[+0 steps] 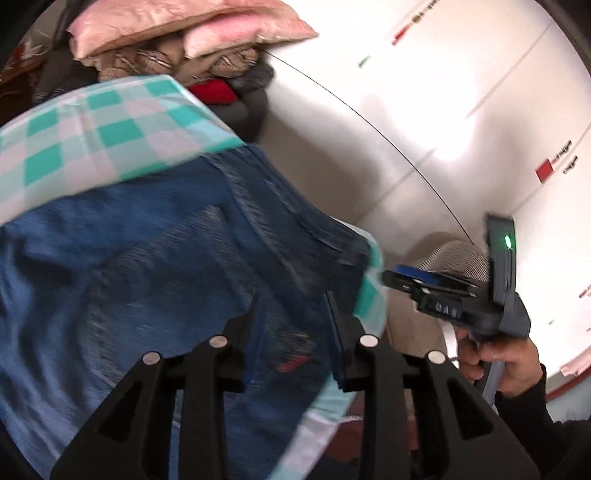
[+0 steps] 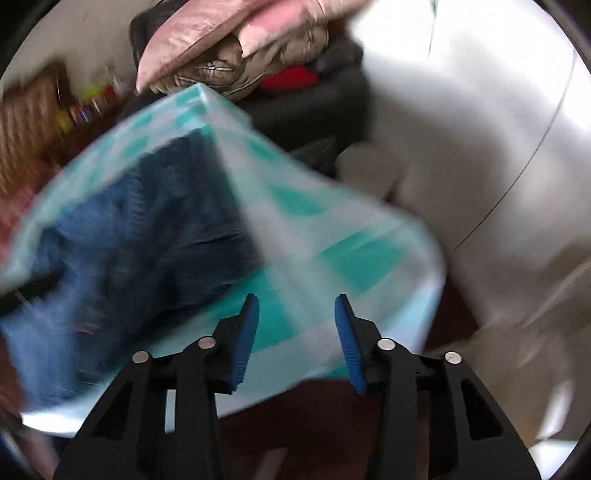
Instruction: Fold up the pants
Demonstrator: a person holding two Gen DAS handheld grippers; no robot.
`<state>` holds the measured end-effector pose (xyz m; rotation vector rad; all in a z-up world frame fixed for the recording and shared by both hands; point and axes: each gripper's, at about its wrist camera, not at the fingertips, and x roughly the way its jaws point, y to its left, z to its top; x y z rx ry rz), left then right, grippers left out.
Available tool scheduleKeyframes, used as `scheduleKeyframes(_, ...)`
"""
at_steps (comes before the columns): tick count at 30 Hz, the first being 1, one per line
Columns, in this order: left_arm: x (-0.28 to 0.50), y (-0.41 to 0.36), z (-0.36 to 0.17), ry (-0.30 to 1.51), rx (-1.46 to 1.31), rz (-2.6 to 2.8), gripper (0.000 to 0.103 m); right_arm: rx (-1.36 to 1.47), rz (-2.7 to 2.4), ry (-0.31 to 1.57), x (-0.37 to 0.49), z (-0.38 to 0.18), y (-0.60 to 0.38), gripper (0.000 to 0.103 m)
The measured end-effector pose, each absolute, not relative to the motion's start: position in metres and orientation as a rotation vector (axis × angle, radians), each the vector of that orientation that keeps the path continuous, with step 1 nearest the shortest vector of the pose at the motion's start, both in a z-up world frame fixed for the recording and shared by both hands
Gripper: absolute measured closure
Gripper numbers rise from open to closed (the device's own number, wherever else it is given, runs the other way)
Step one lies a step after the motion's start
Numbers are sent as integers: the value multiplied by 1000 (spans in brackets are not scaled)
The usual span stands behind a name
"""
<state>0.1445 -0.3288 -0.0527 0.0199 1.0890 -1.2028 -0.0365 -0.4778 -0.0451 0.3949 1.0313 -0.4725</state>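
Blue denim pants (image 1: 166,251) lie folded on a teal and white checked cloth (image 1: 92,129). My left gripper (image 1: 291,306) is open just above the pants near their right edge, with nothing between its fingers. My right gripper (image 2: 295,314) is open and empty over the checked cloth (image 2: 332,258), to the right of the pants (image 2: 140,236). It also shows in the left wrist view (image 1: 402,278), held beyond the cloth's right edge. The right wrist view is blurred by motion.
A pile of pink pillows (image 1: 177,26) and bundled clothes (image 1: 221,88) lies behind the cloth. A white cabinet wall (image 1: 461,110) stands to the right. Dark red floor (image 2: 314,424) shows below the cloth's front edge.
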Motion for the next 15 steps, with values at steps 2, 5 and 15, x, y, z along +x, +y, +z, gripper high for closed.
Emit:
scheduleKeyframes(2,137,-335,-54,1094,27,-1218,72,478,-447,1019,-32,-43,-477,62)
scheduleKeyframes(5,132,-341,-61,1112,36,-1217,72,595,-417,1037,-20,-48,-481,61)
scheduleKeyframes(15,124,-350,-84,1154,77,-1216,74,370,-512,1033,14,-31,-463,64)
